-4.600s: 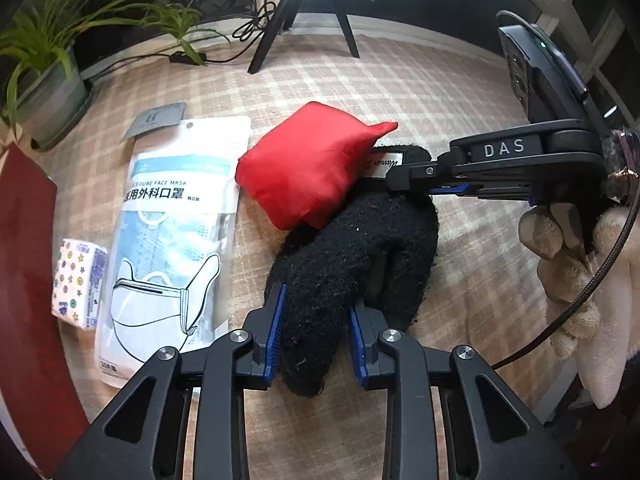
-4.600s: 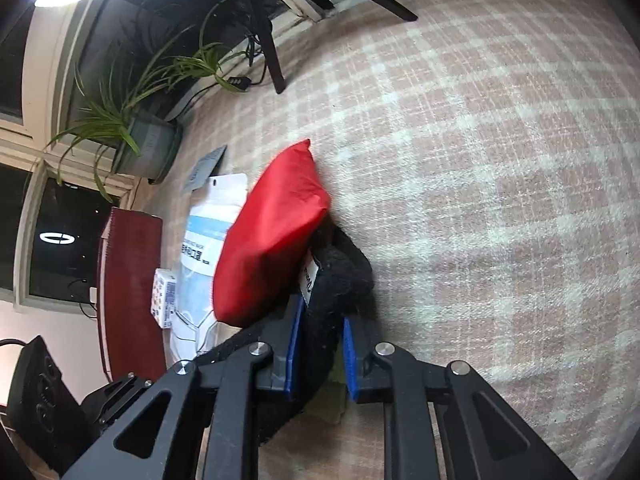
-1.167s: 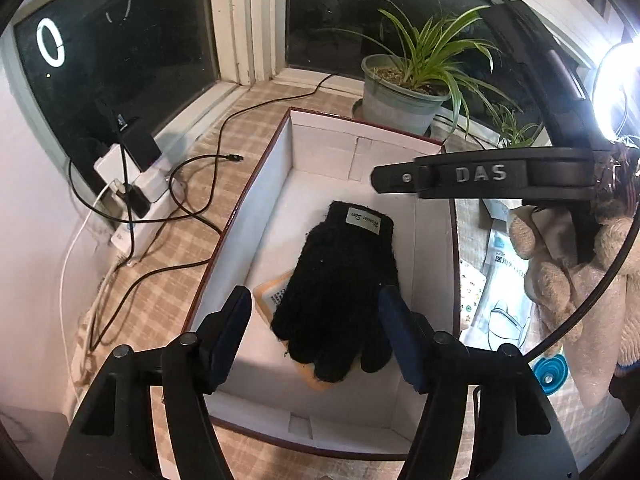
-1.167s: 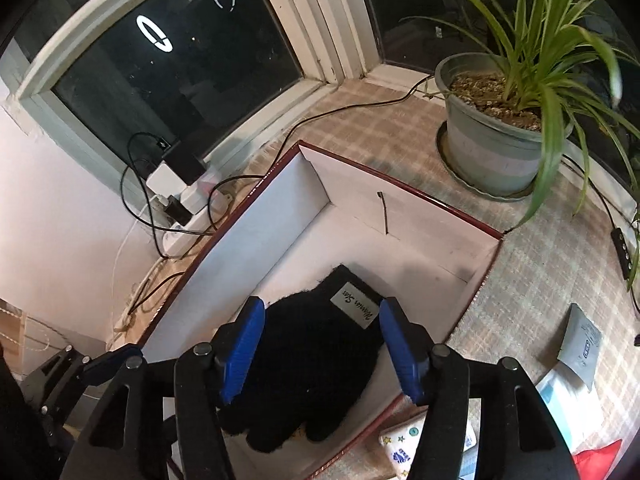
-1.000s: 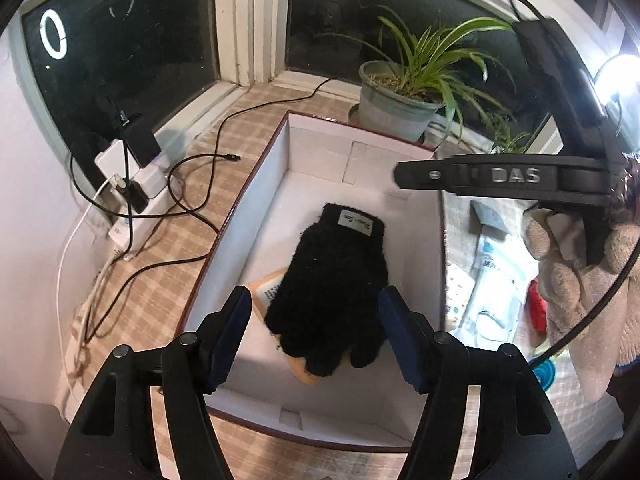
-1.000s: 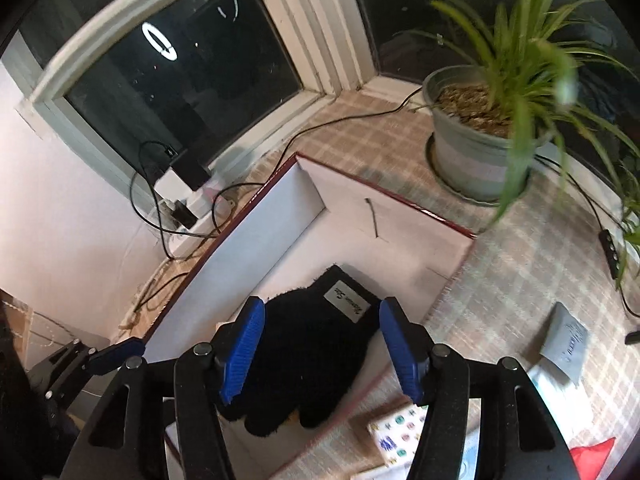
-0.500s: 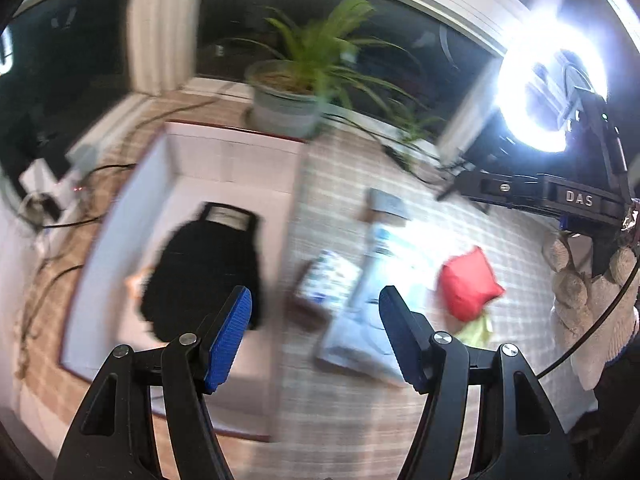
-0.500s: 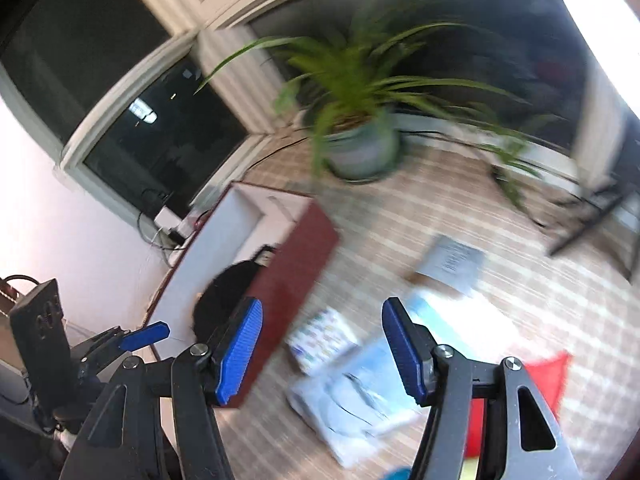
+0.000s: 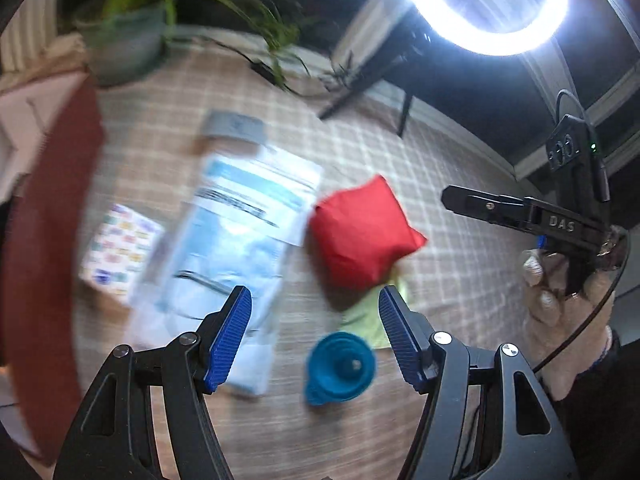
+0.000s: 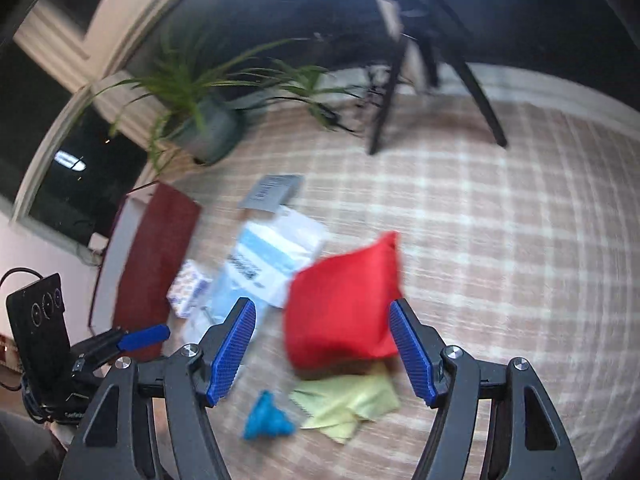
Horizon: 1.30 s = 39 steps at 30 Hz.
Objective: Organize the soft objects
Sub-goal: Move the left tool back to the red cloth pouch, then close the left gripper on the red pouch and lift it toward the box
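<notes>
A red cloth pouch [image 9: 360, 232] lies on the checked cloth, also in the right wrist view [image 10: 340, 312], on top of a yellow-green cloth [image 10: 348, 400]. My left gripper [image 9: 314, 336] is open and empty above the cloth, near a teal collapsible funnel [image 9: 340, 368]. My right gripper [image 10: 322, 352] is open and empty, hovering with the red pouch between its fingers in view. The right gripper also shows at the right of the left wrist view [image 9: 520, 216]. The dark red box [image 10: 156, 252] stands at the left.
A face mask pack [image 9: 236, 248], a patterned tissue pack [image 9: 120, 248] and a grey card [image 9: 234, 128] lie between box and pouch. A potted plant [image 10: 208, 128], a tripod [image 10: 420, 60] and a ring light [image 9: 484, 4] stand at the back.
Both grippers let go of the black glove in the box and have swung right, away from the box, to above the red pouch. Both stay open.
</notes>
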Available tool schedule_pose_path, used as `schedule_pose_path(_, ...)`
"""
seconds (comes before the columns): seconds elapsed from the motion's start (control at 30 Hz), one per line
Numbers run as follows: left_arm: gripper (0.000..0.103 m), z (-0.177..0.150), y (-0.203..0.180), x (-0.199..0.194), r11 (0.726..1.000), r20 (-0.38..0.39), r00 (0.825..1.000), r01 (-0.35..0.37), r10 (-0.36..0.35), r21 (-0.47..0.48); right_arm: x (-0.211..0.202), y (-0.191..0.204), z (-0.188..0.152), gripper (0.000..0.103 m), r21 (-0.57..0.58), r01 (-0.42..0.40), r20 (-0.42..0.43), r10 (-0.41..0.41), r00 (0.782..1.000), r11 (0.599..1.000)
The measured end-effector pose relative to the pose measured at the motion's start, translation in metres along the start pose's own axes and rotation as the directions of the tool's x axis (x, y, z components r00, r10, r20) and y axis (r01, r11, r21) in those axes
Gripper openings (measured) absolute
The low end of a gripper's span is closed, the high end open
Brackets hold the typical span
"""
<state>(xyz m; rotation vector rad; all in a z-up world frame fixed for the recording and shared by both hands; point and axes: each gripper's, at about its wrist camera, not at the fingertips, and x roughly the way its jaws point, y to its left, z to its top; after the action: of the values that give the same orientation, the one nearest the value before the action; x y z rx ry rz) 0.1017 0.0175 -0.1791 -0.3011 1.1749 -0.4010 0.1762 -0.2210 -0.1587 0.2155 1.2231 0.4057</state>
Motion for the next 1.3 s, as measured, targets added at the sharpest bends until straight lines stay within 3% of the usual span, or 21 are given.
schedule_pose_path(0.3,0.066,0.012,-0.008,0.047,0.992,-0.102,0.99,0.087,-0.096,-0.094,0.028,-0.036,0.001,0.066,0.075,-0.033,-0.069,0.038,0.997,0.997)
schedule_pose_path(0.93,0.069,0.027,-0.018,0.11,0.997,-0.168,0.985,0.033,-0.044,-0.067,0.084,-0.04,0.012,0.066,0.064,-0.038,-0.197,0.05,0.979,0.997)
schedule_pose_path(1.13,0.068,0.03,-0.022,0.12,0.997,-0.171,0.983,0.051,-0.061,-0.062,0.092,-0.035,0.012,0.066,0.046,-0.028,-0.214,0.038,0.976,0.999)
schedule_pose_path(1.3,0.055,0.031,-0.029,0.123,0.997,-0.169,0.983,0.064,-0.07,-0.038,0.091,-0.032,0.011,0.054,0.042,-0.038,-0.221,0.046,0.974,0.998)
